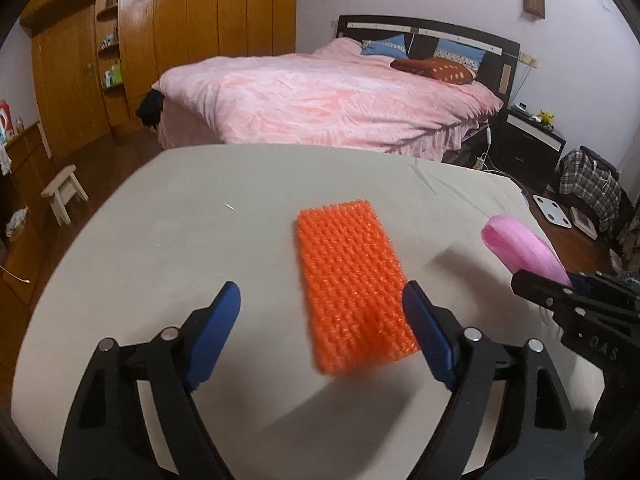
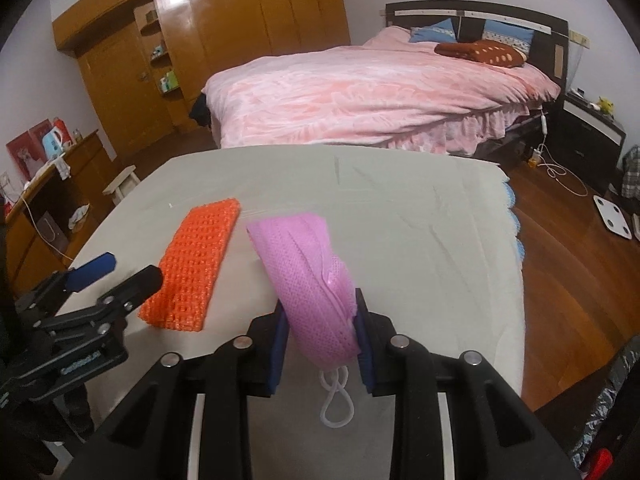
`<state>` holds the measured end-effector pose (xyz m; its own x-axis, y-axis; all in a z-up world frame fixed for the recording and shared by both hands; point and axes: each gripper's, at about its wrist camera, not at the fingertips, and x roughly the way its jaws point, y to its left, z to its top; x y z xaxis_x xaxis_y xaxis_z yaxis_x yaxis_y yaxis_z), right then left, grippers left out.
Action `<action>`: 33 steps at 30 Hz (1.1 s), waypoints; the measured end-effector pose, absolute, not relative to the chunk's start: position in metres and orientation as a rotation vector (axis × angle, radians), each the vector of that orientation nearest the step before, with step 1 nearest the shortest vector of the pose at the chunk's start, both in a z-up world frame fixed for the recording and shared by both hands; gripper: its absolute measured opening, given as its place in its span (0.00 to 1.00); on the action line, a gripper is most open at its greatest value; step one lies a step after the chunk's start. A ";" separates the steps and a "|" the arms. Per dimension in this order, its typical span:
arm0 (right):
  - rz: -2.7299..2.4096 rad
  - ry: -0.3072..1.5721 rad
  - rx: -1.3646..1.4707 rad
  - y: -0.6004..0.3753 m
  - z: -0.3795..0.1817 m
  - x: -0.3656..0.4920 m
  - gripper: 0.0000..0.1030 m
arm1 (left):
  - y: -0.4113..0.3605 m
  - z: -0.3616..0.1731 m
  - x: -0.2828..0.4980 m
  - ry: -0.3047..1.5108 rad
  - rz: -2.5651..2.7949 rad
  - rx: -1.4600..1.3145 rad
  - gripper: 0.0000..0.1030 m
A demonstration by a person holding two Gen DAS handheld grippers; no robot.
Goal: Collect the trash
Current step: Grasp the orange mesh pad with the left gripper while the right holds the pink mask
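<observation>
An orange foam net sleeve [image 1: 352,284] lies flat on the grey-covered table [image 1: 200,208]; it also shows in the right wrist view [image 2: 196,264]. My left gripper [image 1: 322,304] is open, its blue pads just above the sleeve's near end, one on each side. My right gripper [image 2: 320,320] is shut on a pink face mask [image 2: 312,276] and holds it above the table; the mask's white ear loop [image 2: 336,404] hangs below. The mask also shows at the right of the left wrist view [image 1: 524,248].
A bed with a pink duvet [image 1: 328,96] stands beyond the table. A wooden wardrobe [image 1: 180,28] lines the left wall. A small white stool [image 1: 64,196] stands at the left. A white scale [image 2: 614,216] and cables lie on the wood floor at the right.
</observation>
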<state>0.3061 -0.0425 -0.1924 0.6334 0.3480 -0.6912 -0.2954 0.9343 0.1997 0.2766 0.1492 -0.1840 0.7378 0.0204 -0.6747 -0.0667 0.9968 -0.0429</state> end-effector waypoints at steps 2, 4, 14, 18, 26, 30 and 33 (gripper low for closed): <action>0.366 0.809 0.076 -0.044 -0.195 0.306 0.29 | 0.147 -0.188 0.281 0.764 0.039 -0.077 0.73; 0.365 0.810 0.080 -0.044 -0.196 0.304 0.29 | 0.144 -0.193 0.287 0.795 0.025 -0.075 0.67; 0.361 0.807 0.097 -0.049 -0.188 0.301 0.29 | 0.128 -0.204 0.299 0.852 -0.062 -0.073 0.18; 0.364 0.792 0.094 -0.050 -0.181 0.297 0.29 | 0.123 -0.201 0.296 0.833 -0.054 -0.052 0.11; 0.374 0.759 0.101 -0.055 -0.163 0.286 0.29 | 0.120 -0.172 0.278 0.760 -0.032 -0.060 0.10; 0.383 0.739 0.109 -0.058 -0.153 0.280 0.29 | 0.115 -0.156 0.268 0.733 -0.032 -0.050 0.10; 0.390 0.723 0.106 -0.059 -0.144 0.274 0.29 | 0.112 -0.143 0.258 0.711 -0.028 -0.053 0.10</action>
<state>0.2735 -0.0590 -0.1442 0.6816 0.3828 -0.6236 -0.3106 0.9230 0.2272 0.2583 0.1124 -0.1433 0.7574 -0.0436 -0.6515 0.0078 0.9983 -0.0578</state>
